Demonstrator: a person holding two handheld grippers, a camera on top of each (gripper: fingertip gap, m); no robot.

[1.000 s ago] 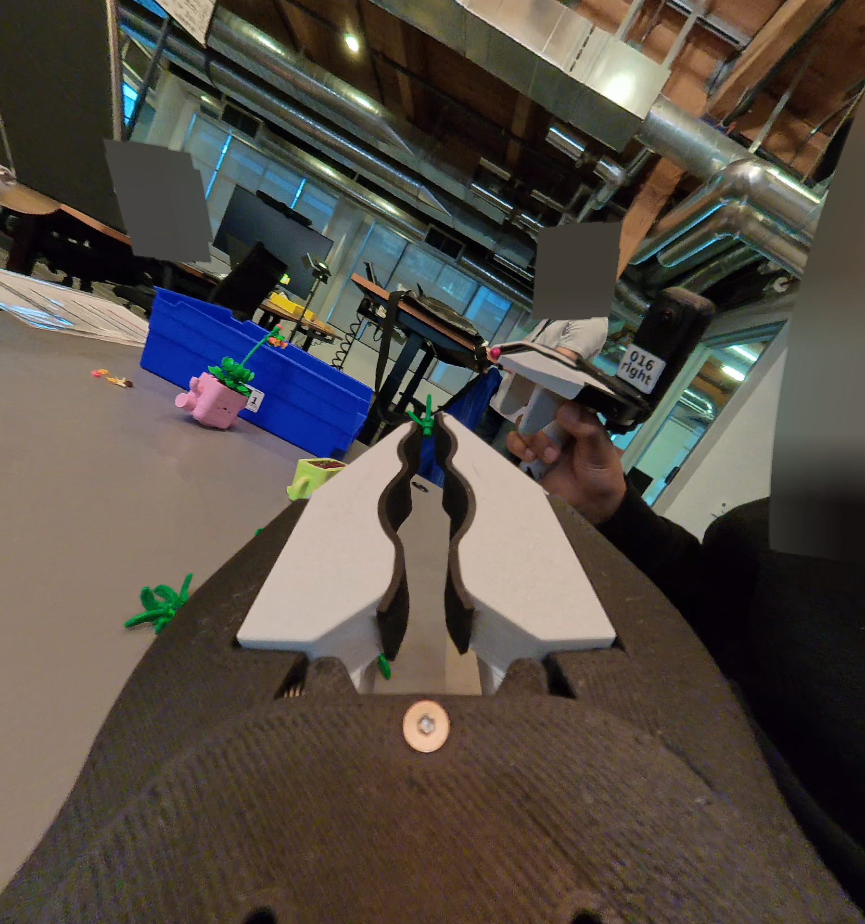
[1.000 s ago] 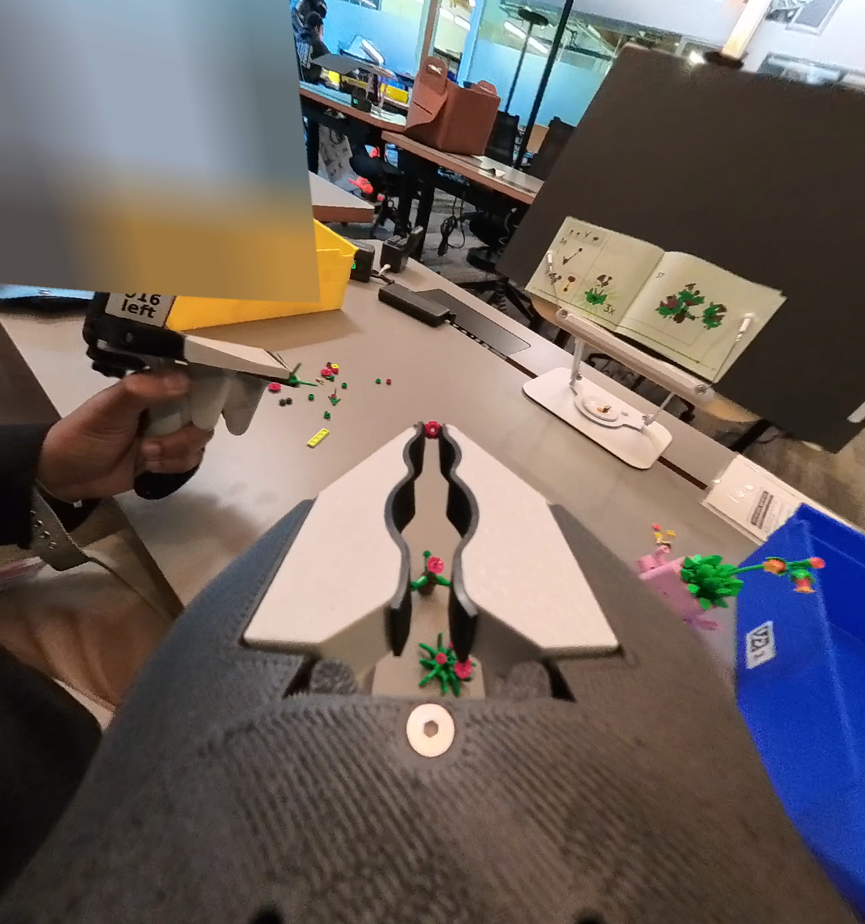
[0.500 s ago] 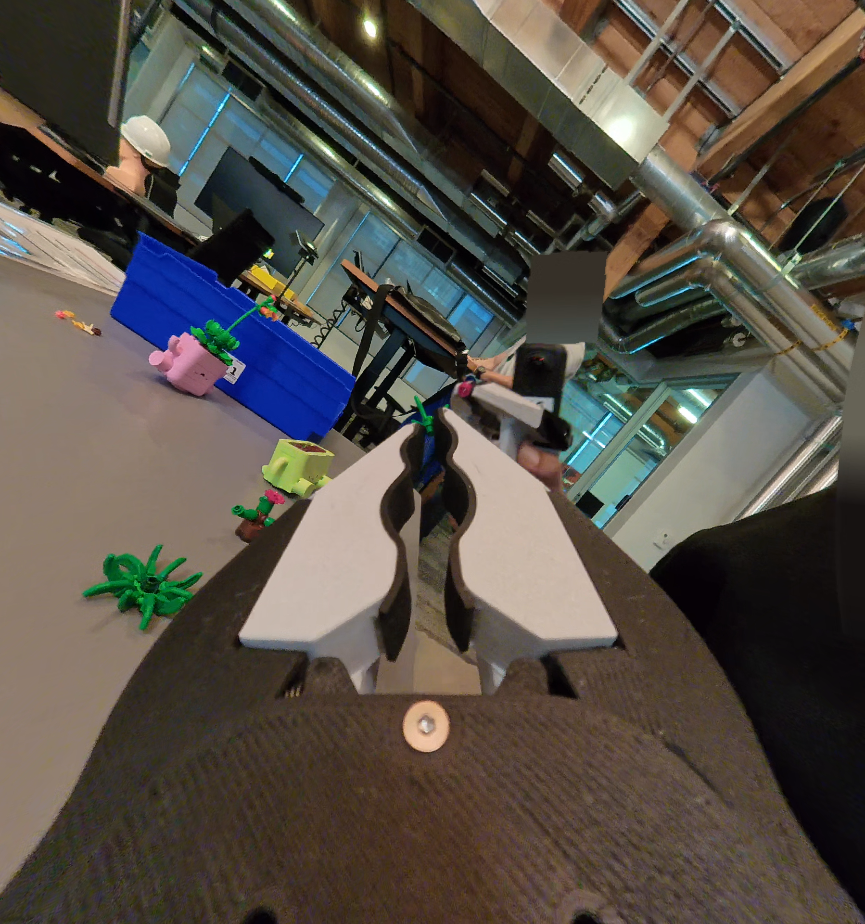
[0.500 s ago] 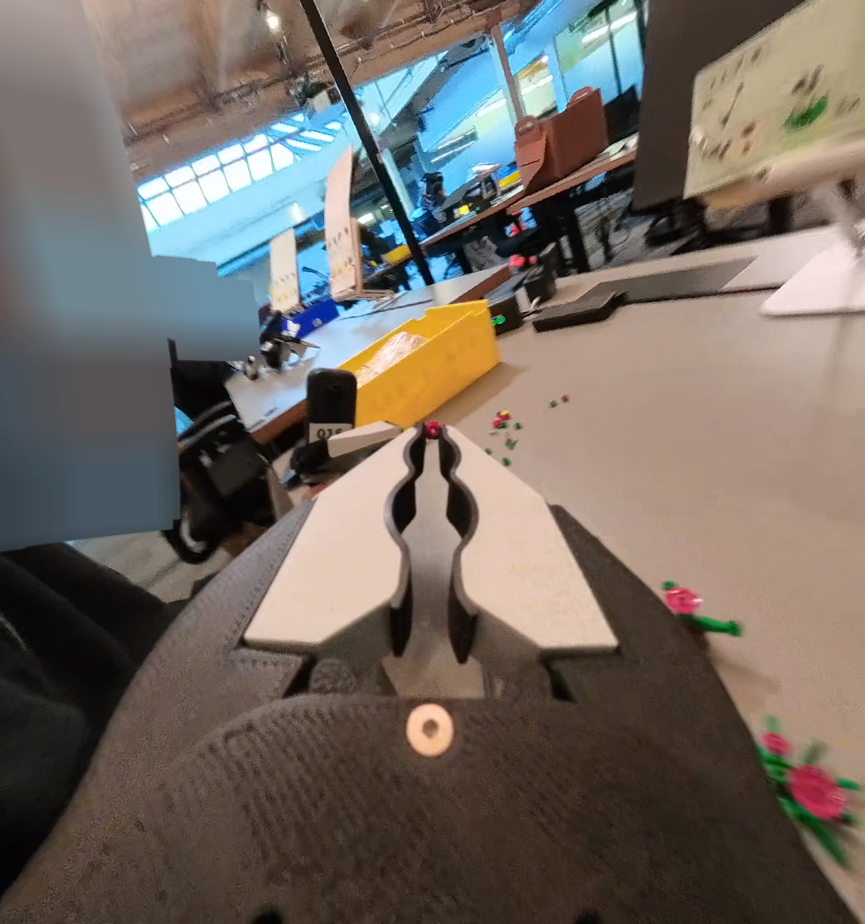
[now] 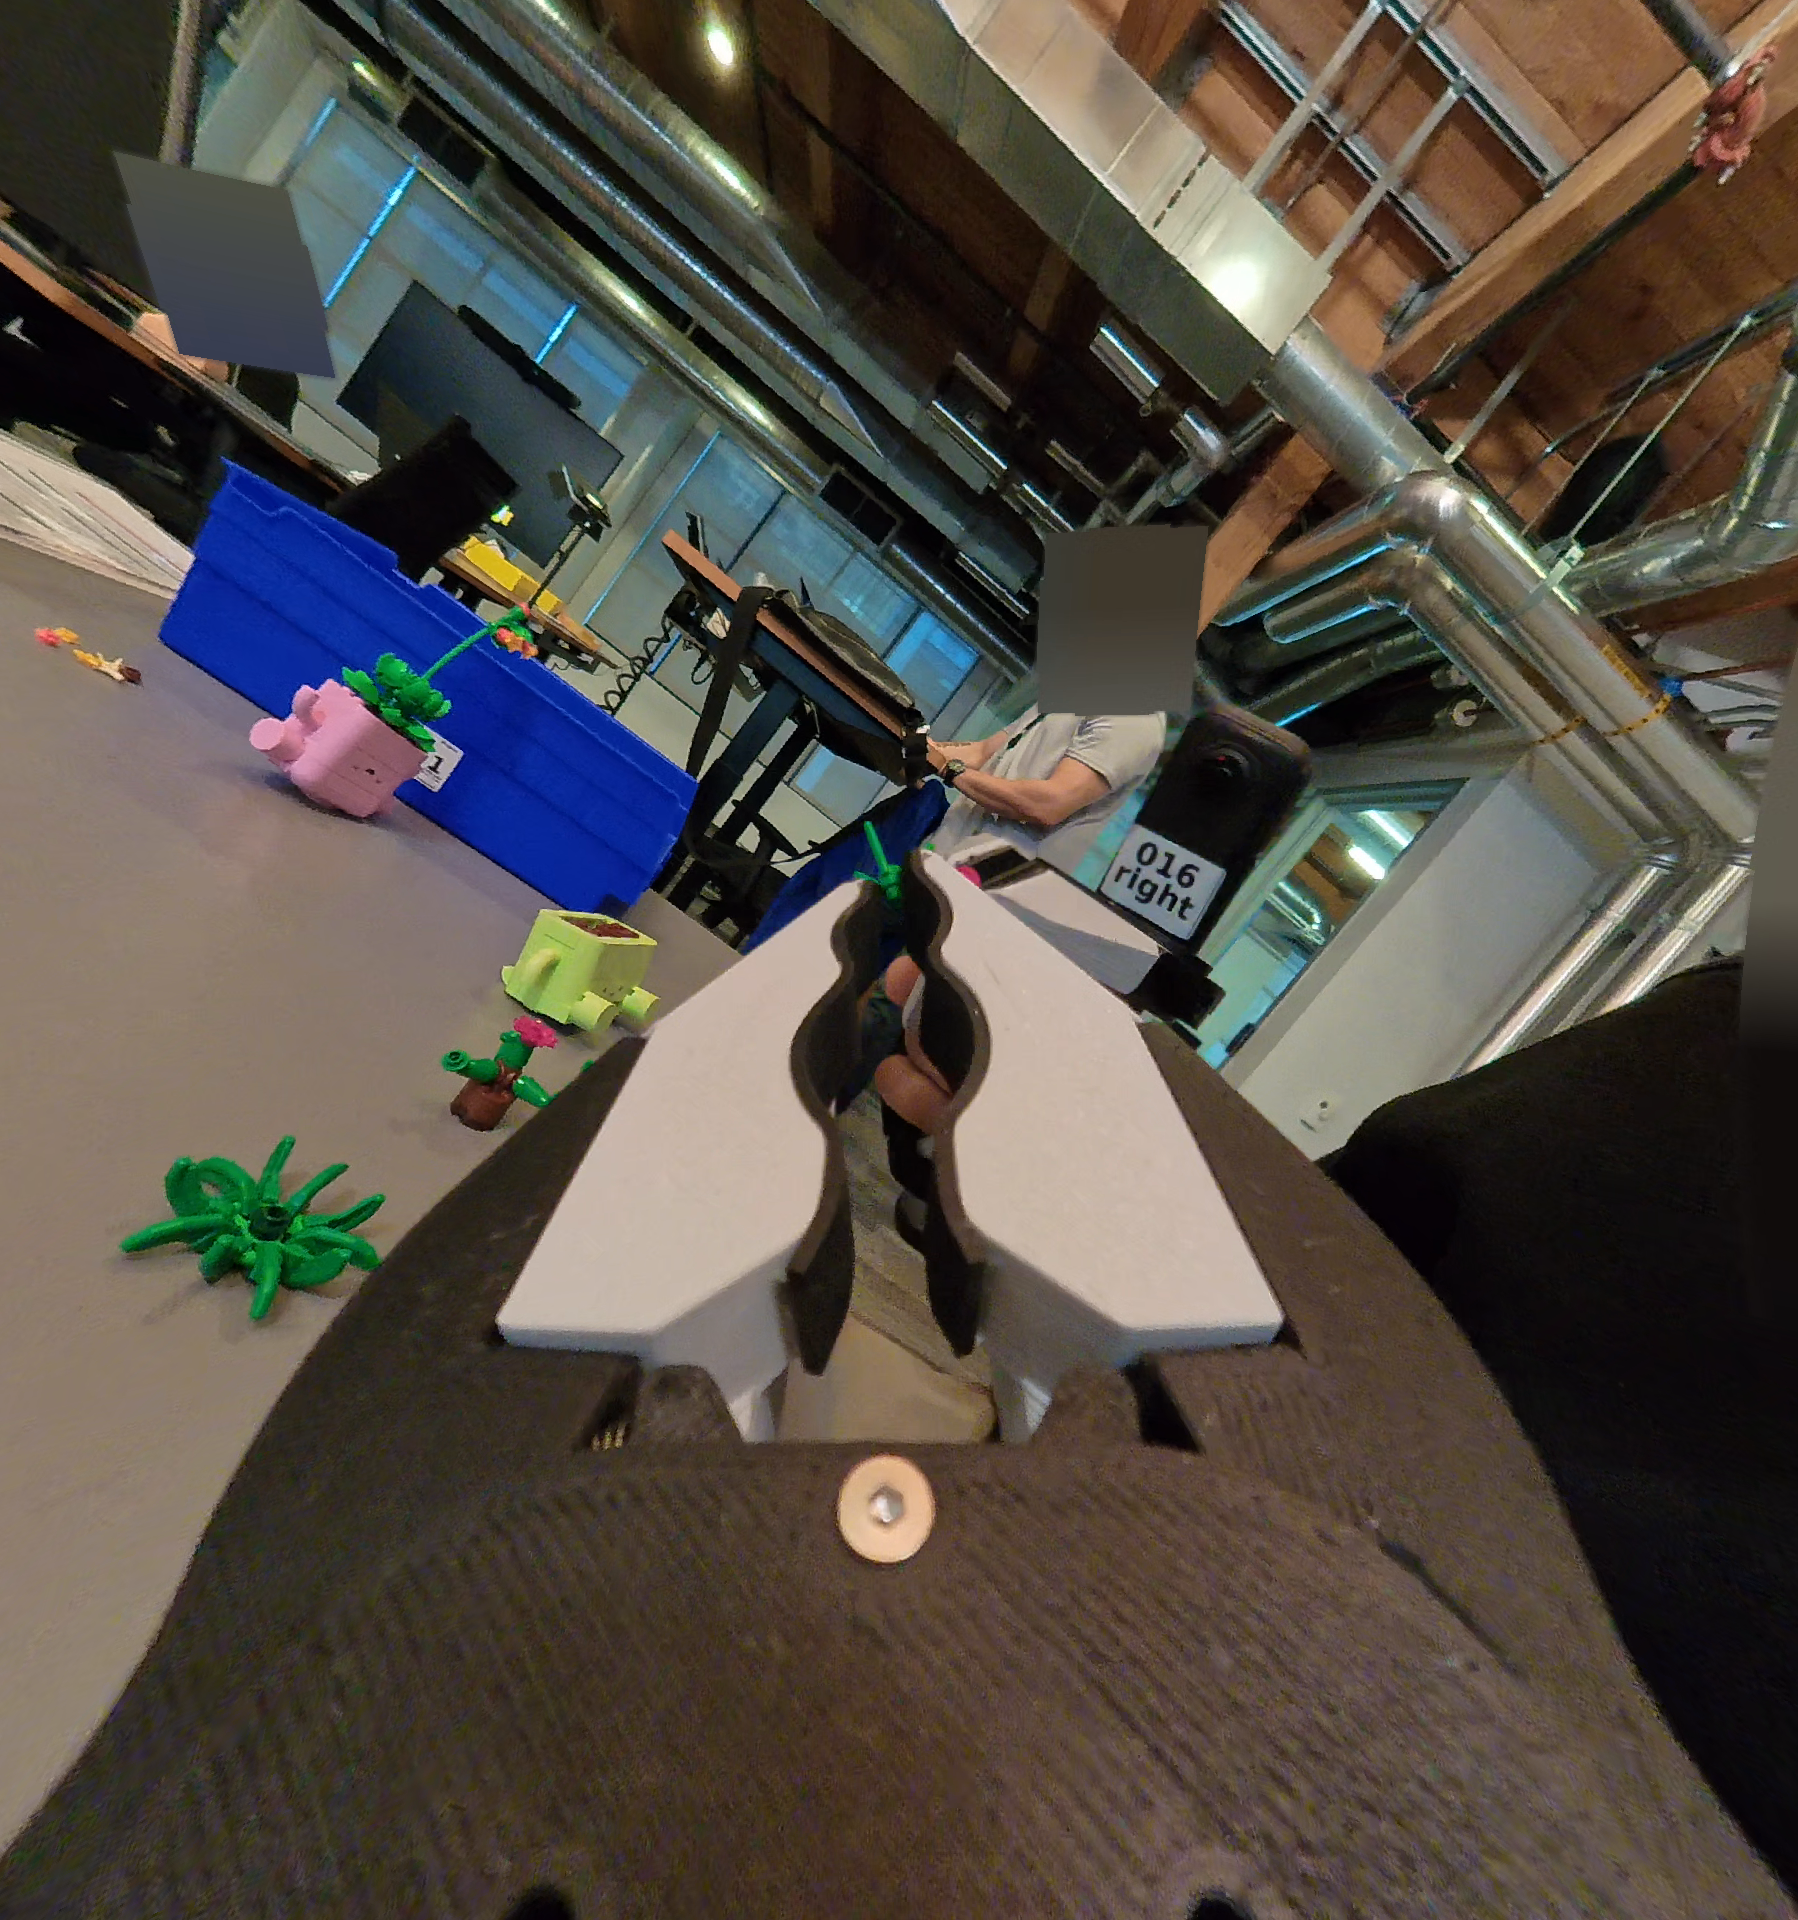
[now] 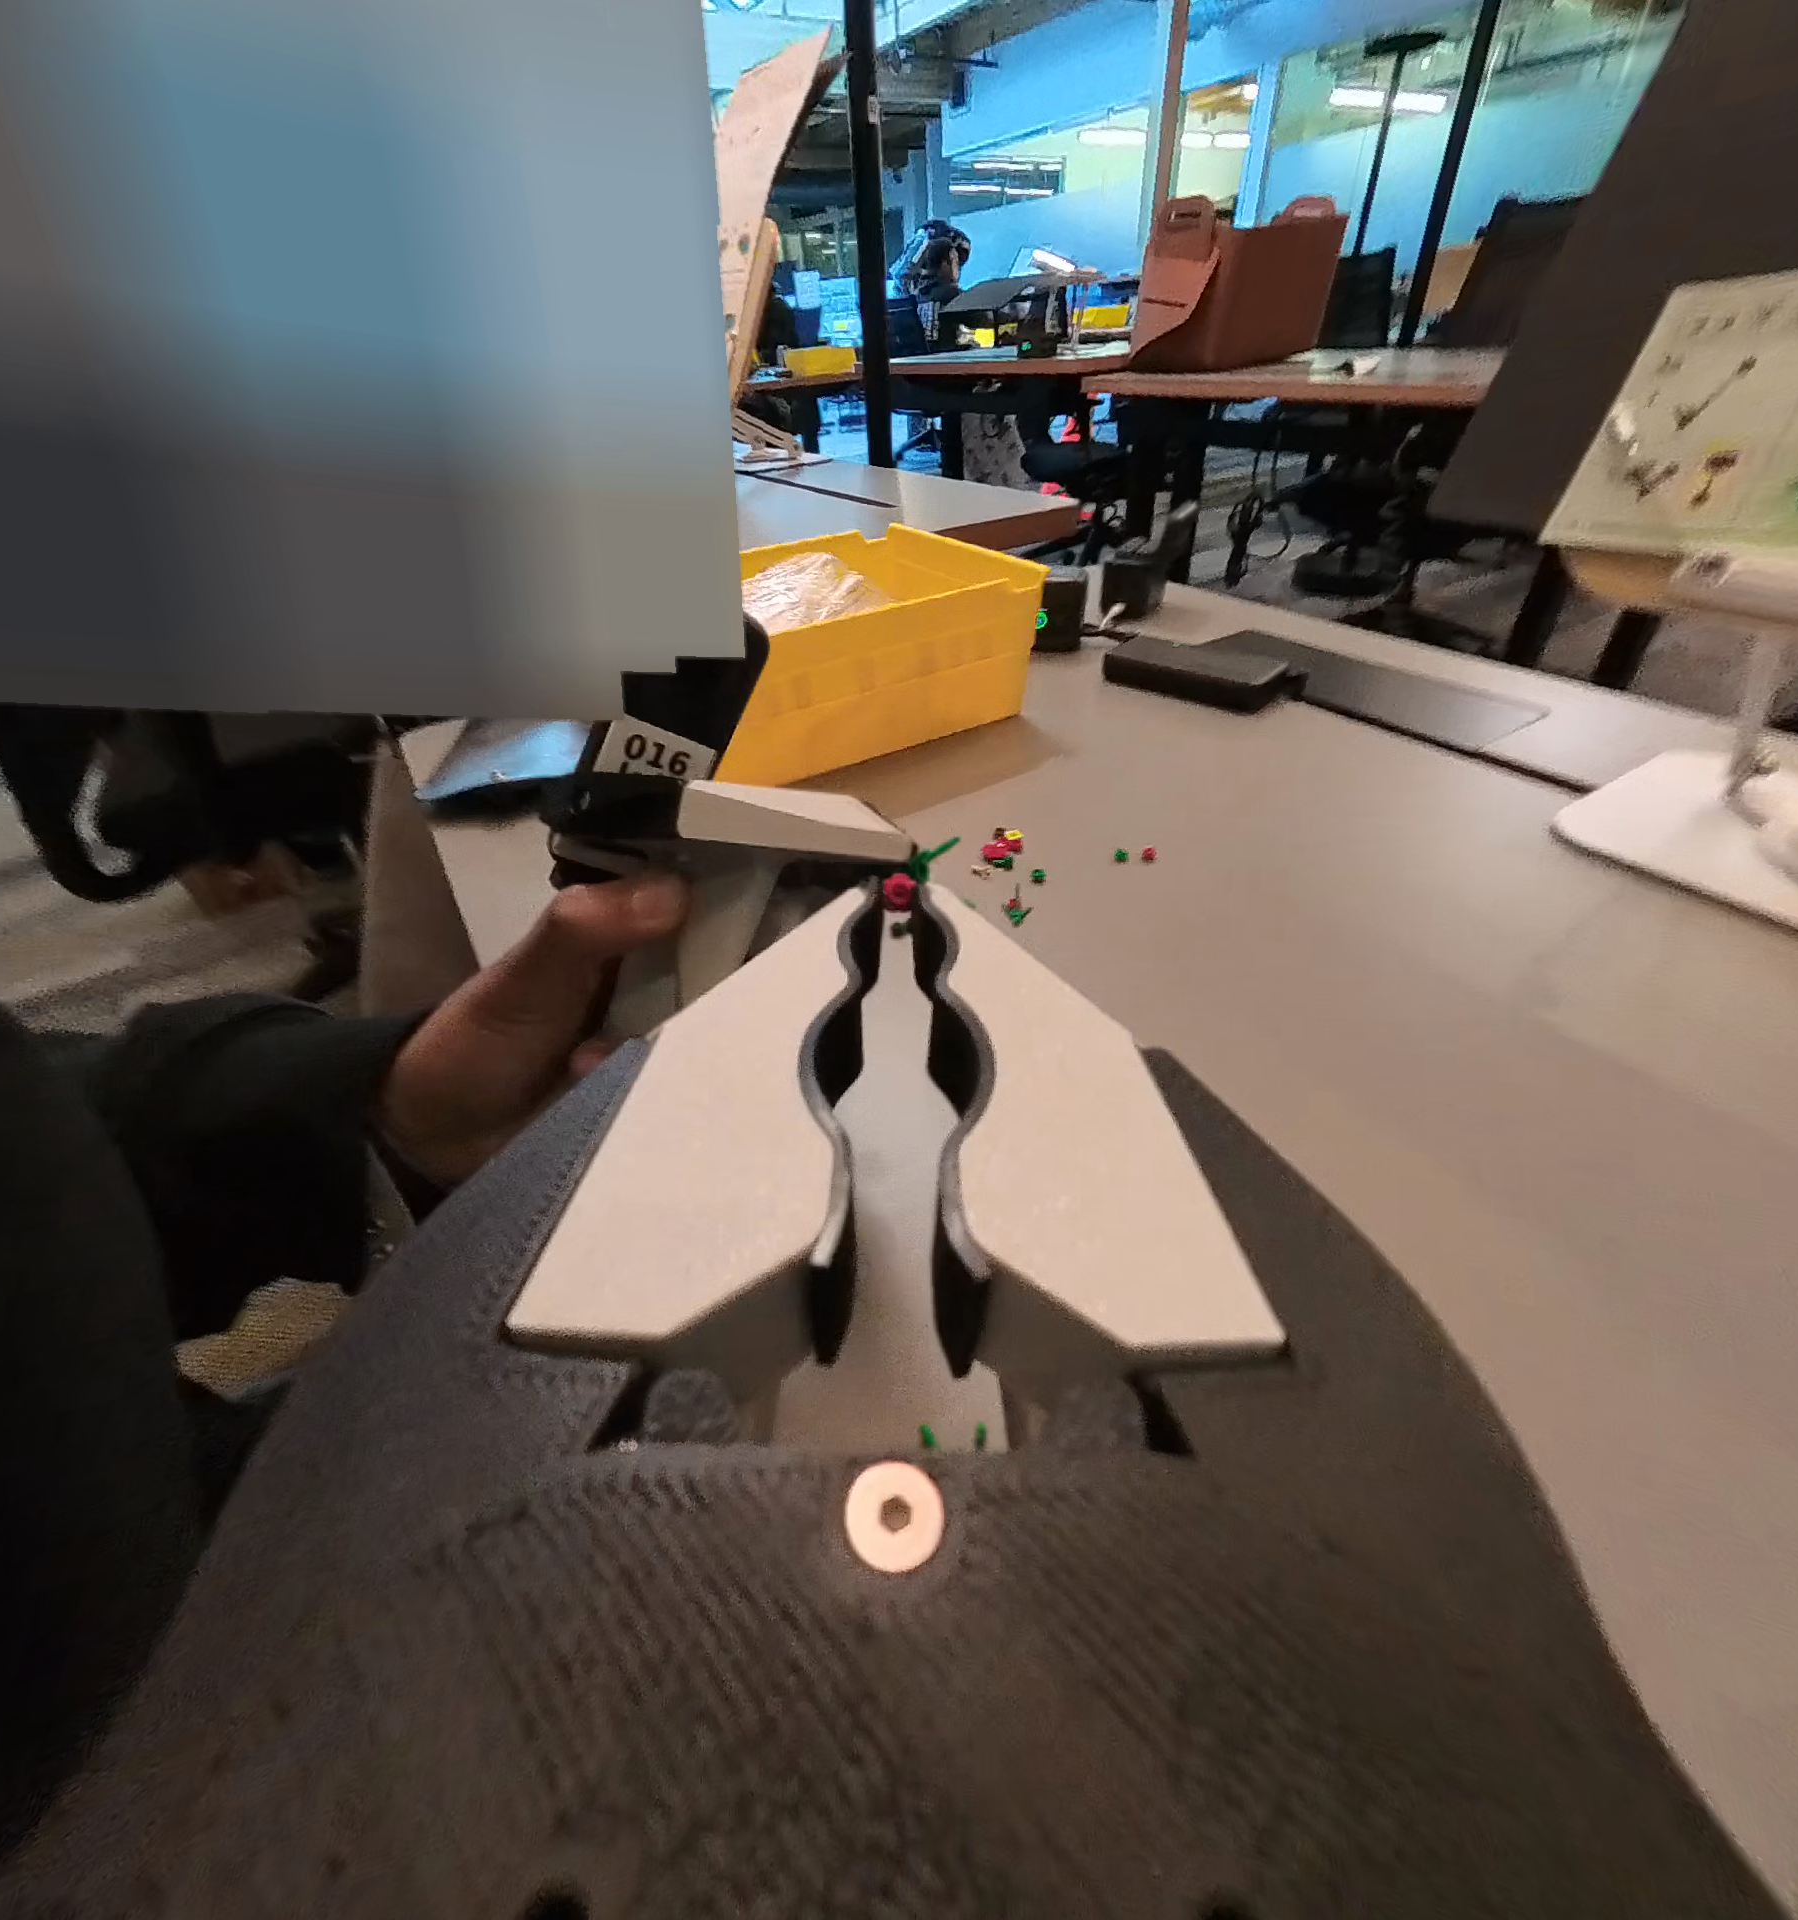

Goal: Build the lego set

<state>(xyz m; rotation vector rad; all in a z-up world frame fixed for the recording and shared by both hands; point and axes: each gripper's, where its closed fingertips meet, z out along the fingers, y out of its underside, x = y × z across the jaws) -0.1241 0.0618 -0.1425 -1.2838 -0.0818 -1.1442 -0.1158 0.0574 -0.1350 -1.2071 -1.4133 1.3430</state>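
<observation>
Grippers now meet tip to tip: left gripper (image 5: 900,883) fingers clamp green stem (image 5: 882,862), right gripper (image 6: 900,896) fingers clamp pink flower (image 6: 898,889).

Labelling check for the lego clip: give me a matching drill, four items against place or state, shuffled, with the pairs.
Items
1. green stem piece
2. pink flower piece
3. pink pot
4. yellow bin

Places or states
A. on the table in front of the blue bin
B. pinched at the tips of the left hand-held gripper
C. holds a clear plastic bag
D. pinched at the tips of the right hand-held gripper

Pairs: 1-B, 2-D, 3-A, 4-C
</observation>
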